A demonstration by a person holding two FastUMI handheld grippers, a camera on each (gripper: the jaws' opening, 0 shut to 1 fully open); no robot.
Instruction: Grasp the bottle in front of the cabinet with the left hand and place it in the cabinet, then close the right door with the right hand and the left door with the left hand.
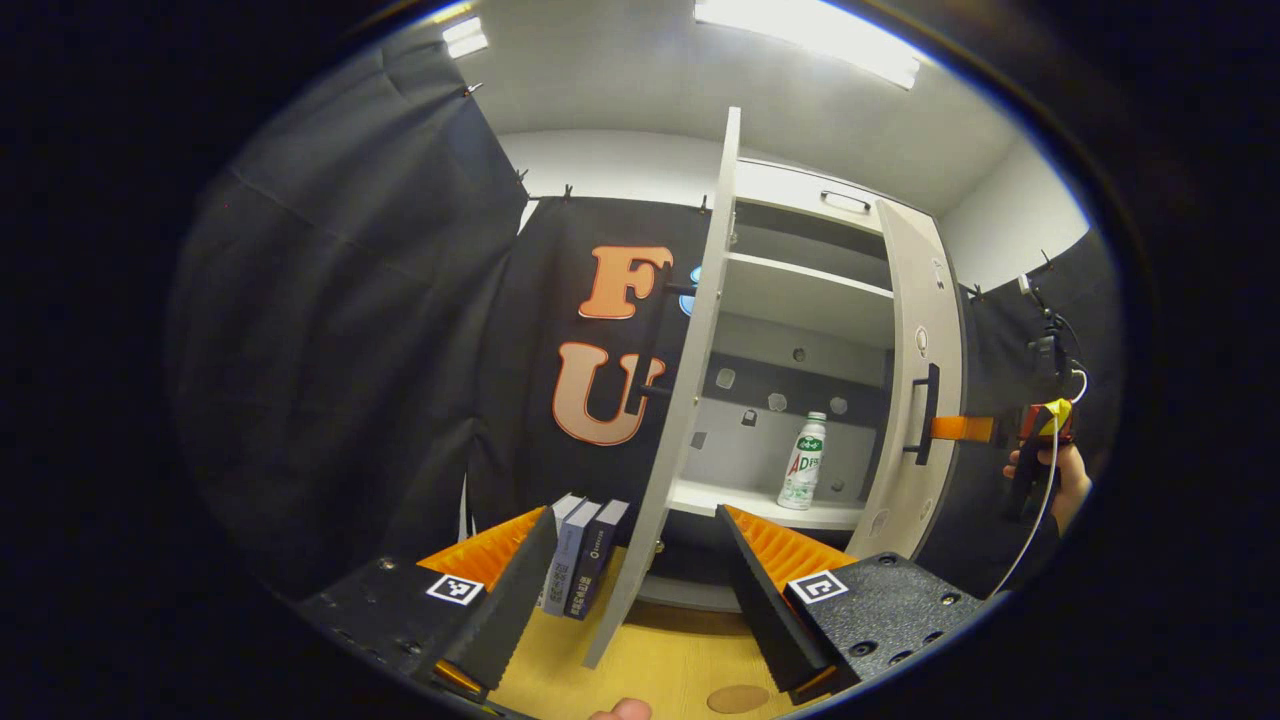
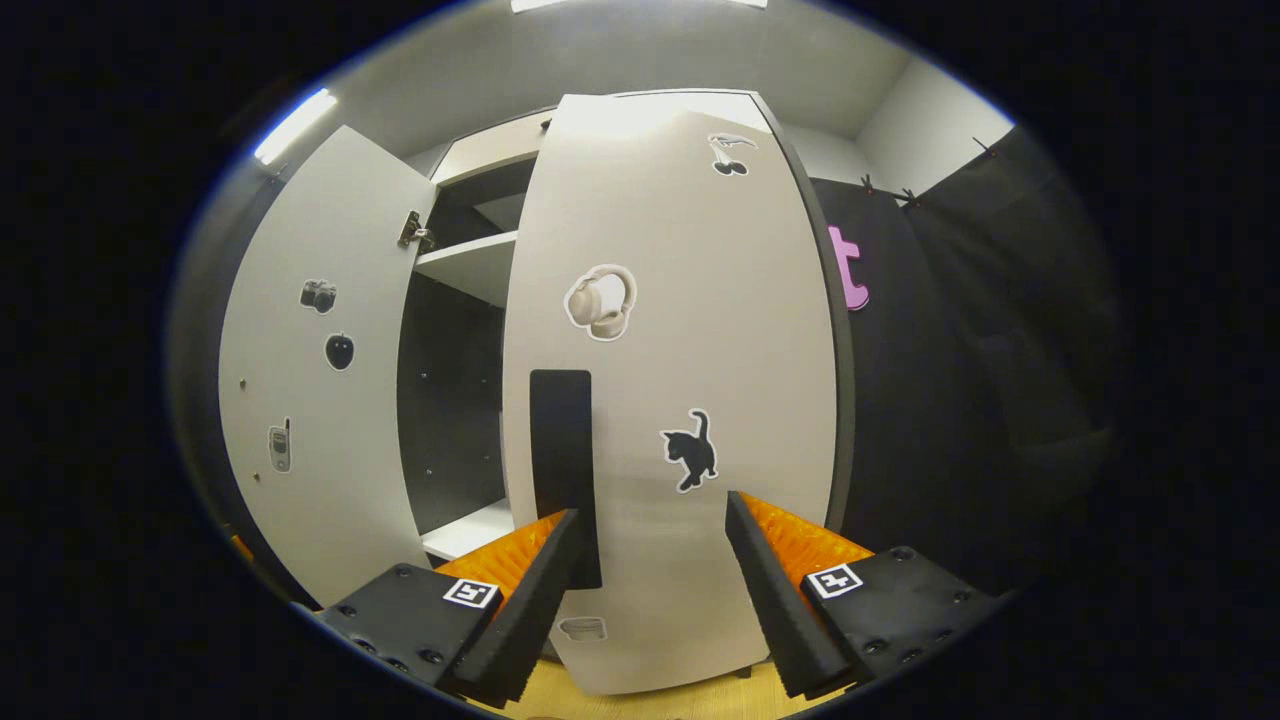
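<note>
Left gripper view: the bottle (image 1: 803,461) is stood upright on the cabinet shelf (image 1: 760,503), right of centre, so placing looks done; the left claw (image 1: 640,575) is spread empty. Right gripper view: the right claw (image 2: 650,560), parted, is faced at the right door (image 2: 680,400), likely for pushing it closed

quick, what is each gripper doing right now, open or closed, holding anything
Left gripper: open, holding nothing; the bottle already stands in the cabinet.
Right gripper: open, holding nothing, up against the right door by its handle.
</note>
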